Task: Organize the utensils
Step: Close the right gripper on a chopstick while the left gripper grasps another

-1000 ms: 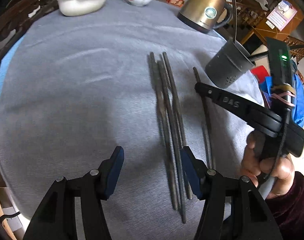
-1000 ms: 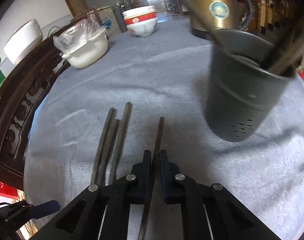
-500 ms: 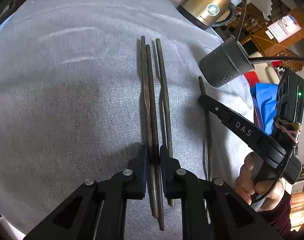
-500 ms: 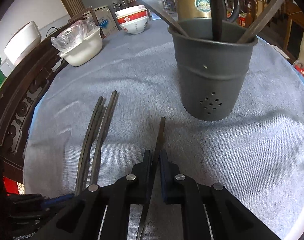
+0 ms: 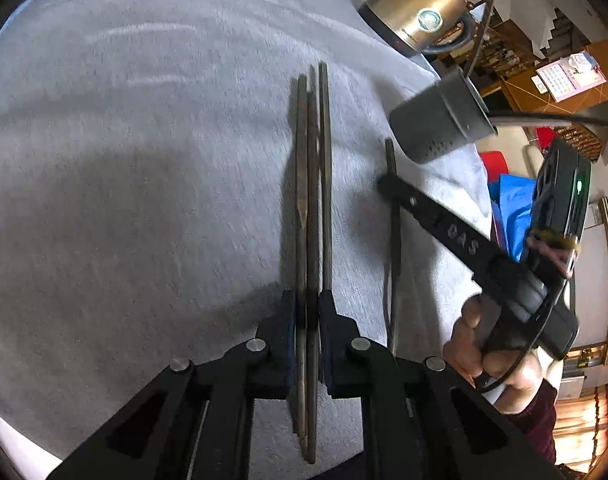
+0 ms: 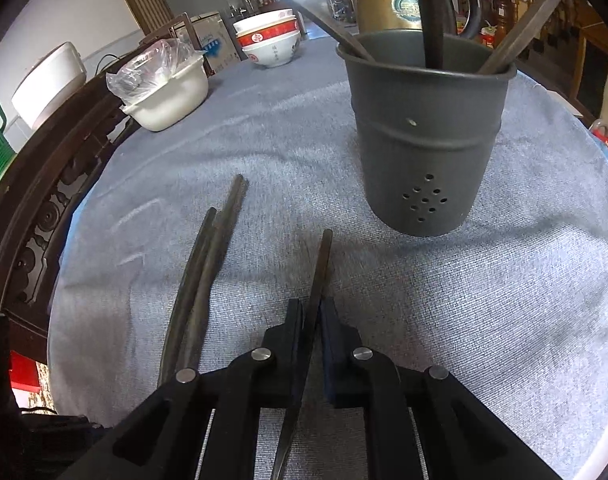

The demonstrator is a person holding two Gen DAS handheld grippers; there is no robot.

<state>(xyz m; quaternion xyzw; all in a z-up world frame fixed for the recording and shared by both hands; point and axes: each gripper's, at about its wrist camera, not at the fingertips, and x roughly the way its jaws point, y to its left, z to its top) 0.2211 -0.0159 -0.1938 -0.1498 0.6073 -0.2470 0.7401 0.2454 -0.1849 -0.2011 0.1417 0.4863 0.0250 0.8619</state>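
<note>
Dark chopsticks lie on the grey cloth table. My left gripper is shut on two chopsticks; a third chopstick lies just right of its jaws. My right gripper is shut on a single chopstick, which also shows in the left wrist view. A grey perforated utensil holder stands ahead and right of the right gripper with several utensils in it; it also shows in the left wrist view.
A gold kettle stands behind the holder. A white tub with a plastic bag and stacked red-and-white bowls sit at the table's far side. A dark carved chair borders the left edge.
One second ago my left gripper was open over the chopsticks; it closed on two of them and has moved forward slightly. The right gripper stayed shut on its chopstick and neared the holder.
</note>
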